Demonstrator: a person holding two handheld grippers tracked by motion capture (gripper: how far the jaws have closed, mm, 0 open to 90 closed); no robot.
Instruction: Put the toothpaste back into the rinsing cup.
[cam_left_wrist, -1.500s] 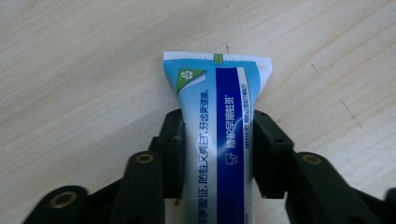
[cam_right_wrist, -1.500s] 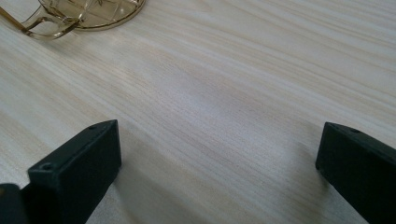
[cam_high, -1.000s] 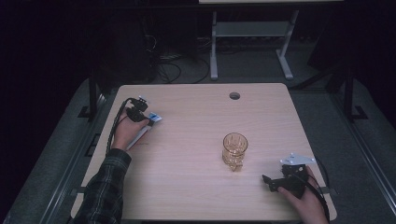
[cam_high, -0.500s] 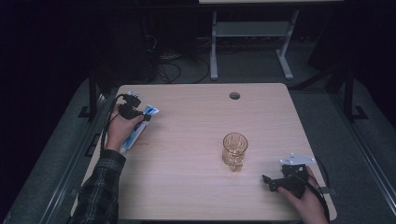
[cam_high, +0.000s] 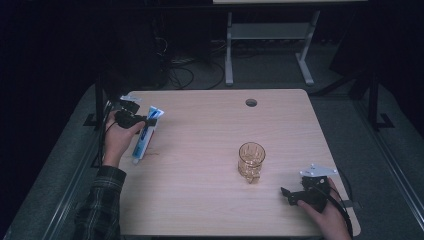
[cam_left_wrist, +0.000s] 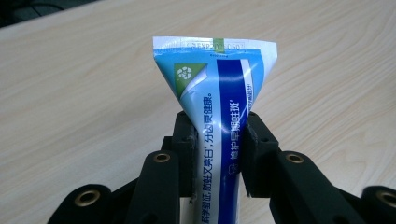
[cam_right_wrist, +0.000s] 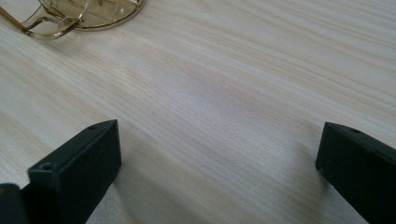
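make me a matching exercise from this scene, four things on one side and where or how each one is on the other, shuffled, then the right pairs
Things
1. toothpaste tube
2. glass mug
3. left gripper
4. right gripper

States
A. open, with only bare tabletop ahead of it
B. standing upright near the middle of the table
C. pinched between two black fingers, crimped end pointing away
D. shut on a blue and white tube at the table's left side

Pairs: 1-C, 2-B, 3-D, 4-A
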